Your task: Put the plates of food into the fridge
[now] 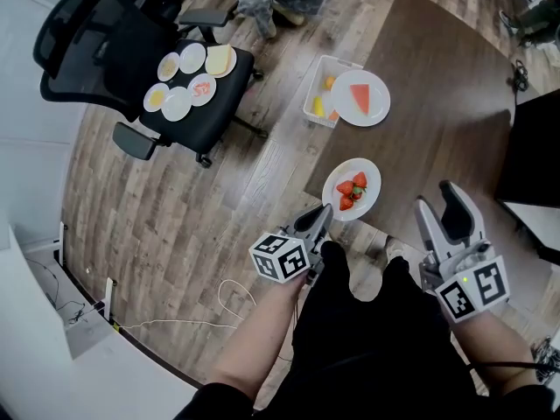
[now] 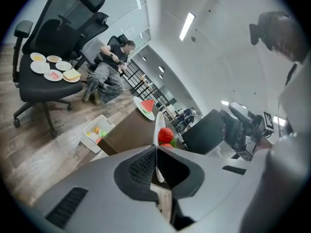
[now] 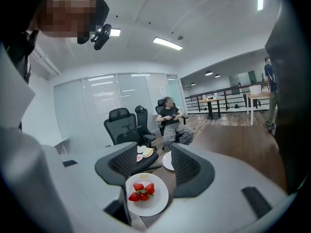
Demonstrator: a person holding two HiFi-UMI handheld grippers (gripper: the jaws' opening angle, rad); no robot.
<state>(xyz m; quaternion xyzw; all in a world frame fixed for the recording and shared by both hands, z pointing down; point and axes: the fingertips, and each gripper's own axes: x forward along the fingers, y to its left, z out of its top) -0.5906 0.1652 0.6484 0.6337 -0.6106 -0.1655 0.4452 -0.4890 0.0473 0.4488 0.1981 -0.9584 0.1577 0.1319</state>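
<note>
Your left gripper (image 1: 320, 221) is clamped on the near rim of the strawberry plate (image 1: 352, 189), at the lower edge of the dark table (image 1: 437, 86) in mid-frame of the head view; it may be just clear of the surface, but that is hard to tell. Your right gripper (image 1: 444, 208), at lower right, has its jaws apart and holds nothing. You are picking up, so next keep the plate level and carry it to the fridge, which no view shows.

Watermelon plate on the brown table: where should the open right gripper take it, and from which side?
Take the watermelon plate by its bare rim on the person's side, one jaw over and one under the thin edge, coming in low and near level. It lies flat, the slice covers the middle, and that rim looks unobstructed.
</note>
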